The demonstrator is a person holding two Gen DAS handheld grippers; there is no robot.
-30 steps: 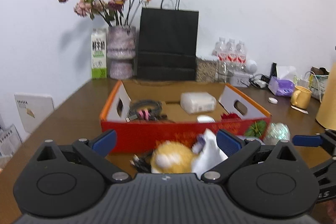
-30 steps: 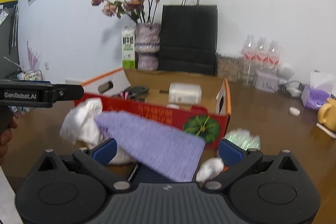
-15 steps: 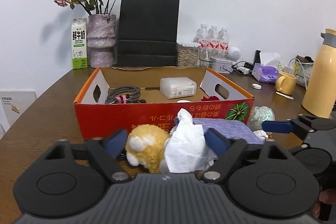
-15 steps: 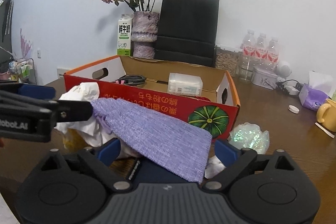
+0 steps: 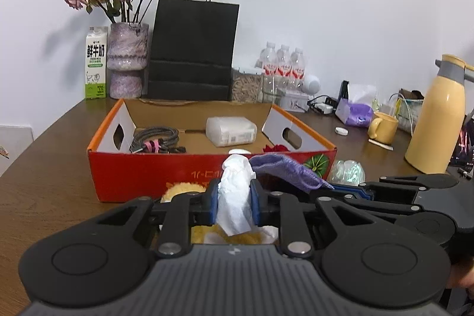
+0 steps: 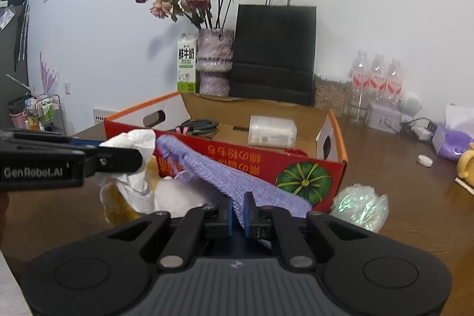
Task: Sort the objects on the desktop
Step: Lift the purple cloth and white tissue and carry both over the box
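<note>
The red cardboard box (image 5: pixel 154 171) at 12 o'clock holds one coiled cable (image 5: pixel 157 138), one clear plastic case (image 5: pixel 231 131) and a small white disc (image 5: pixel 239 151). It sits on a brown wooden table (image 5: pixel 44 182) against a white wall, with three water bottles (image 5: pixel 283 64), one black paper bag (image 5: pixel 192 49) and one vase of dried roses (image 5: pixel 127 58) behind. The left gripper (image 5: pixel 234 205) pinches one white tissue (image 5: pixel 235 194) above a yellow plush toy (image 5: pixel 183 188), while the right gripper (image 6: pixel 238 215) is clamped on one purple knit cloth (image 6: pixel 222 171) in front of the box.
</note>
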